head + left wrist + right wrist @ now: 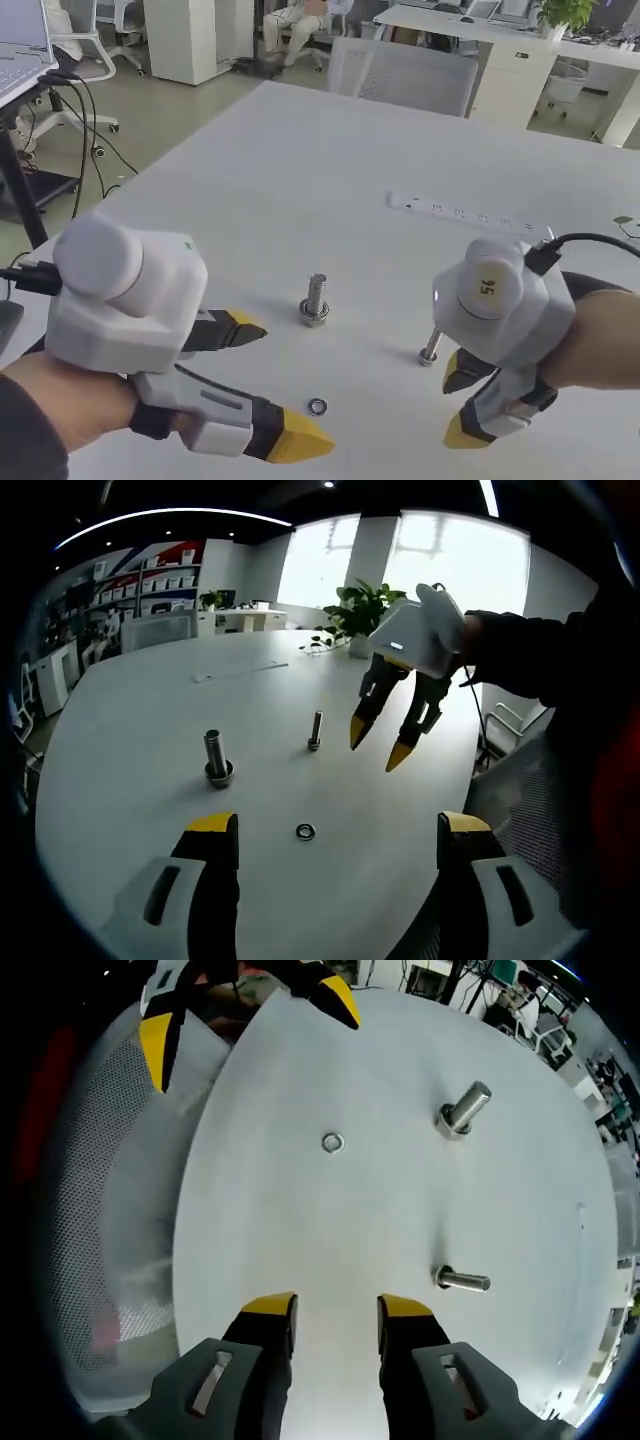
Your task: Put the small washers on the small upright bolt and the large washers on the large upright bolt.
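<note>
On the white table (300, 180), a loose washer (317, 406) lies on the near side of the large bolt (315, 300) and small bolt (431, 347), just beside the wide-spread left gripper (280, 385), which seems lined up for pickup, while the right gripper (458, 405) hovers narrowed and empty.

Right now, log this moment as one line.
left tool open, empty | right tool open, empty | washer loose on table near left tool | large bolt, small bolt upright

Bright, even indoor light. Windows (460, 550) blown out white in left gripper view; ceiling strip light (160, 515) glares above. White table (330, 180) faintly glossy; large bolt (315, 298) and small bolt (431, 347) cast soft, pale shadows. Gripper views bend strongly at edges. Head view sharp, far background slightly soft.
</note>
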A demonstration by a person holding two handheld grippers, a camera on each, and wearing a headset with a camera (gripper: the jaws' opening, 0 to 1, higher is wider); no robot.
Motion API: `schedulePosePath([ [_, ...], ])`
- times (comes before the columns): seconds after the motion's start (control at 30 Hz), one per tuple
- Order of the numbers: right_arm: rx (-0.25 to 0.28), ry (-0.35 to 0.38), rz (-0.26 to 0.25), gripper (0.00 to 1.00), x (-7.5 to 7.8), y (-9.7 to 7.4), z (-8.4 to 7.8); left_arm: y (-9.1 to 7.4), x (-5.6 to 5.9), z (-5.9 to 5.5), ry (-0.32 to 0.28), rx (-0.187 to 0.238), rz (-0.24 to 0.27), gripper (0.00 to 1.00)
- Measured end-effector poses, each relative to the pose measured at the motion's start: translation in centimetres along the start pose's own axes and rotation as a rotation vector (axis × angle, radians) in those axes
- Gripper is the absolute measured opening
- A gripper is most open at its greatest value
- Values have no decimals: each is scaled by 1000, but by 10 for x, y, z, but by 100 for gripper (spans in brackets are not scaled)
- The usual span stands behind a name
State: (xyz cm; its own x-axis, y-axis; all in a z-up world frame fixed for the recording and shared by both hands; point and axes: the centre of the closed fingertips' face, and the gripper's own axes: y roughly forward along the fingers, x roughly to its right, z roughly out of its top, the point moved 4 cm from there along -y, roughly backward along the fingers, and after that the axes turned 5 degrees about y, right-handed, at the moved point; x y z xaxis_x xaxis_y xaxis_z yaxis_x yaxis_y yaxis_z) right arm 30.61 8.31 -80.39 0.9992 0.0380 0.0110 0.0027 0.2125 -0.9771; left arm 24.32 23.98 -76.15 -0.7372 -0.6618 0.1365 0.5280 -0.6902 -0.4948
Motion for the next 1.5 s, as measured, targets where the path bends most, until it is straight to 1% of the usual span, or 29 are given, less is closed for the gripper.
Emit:
schedulePosePath([
  [0.4, 35, -79, 14, 34, -5, 7, 46, -1, -2, -3, 1, -4, 6, 81],
  [0.6, 45, -110, 24, 34, -8, 10, 63, -1, -3, -4, 2, -7, 7, 81],
  [0.77, 42, -139, 36, 34, -11, 17, 76, -2, -3, -5, 2, -8, 7, 81],
  [0.93, 37, -153, 46, 33, -12, 24, 84, -2, -2, -6, 2, -9, 6, 81],
  [1.2, 43, -173, 68, 32, -14, 35, 100, -3, -2, -7, 0, -6, 8, 81],
  [1.37, 44, -179, 84, 30, -16, 41, 104, -3, -2, -7, -3, -6, 9, 81],
  [1.5, 38, -186, 83, 28, -15, 44, 104, -3, -2, -6, -5, -3, 9, 81],
])
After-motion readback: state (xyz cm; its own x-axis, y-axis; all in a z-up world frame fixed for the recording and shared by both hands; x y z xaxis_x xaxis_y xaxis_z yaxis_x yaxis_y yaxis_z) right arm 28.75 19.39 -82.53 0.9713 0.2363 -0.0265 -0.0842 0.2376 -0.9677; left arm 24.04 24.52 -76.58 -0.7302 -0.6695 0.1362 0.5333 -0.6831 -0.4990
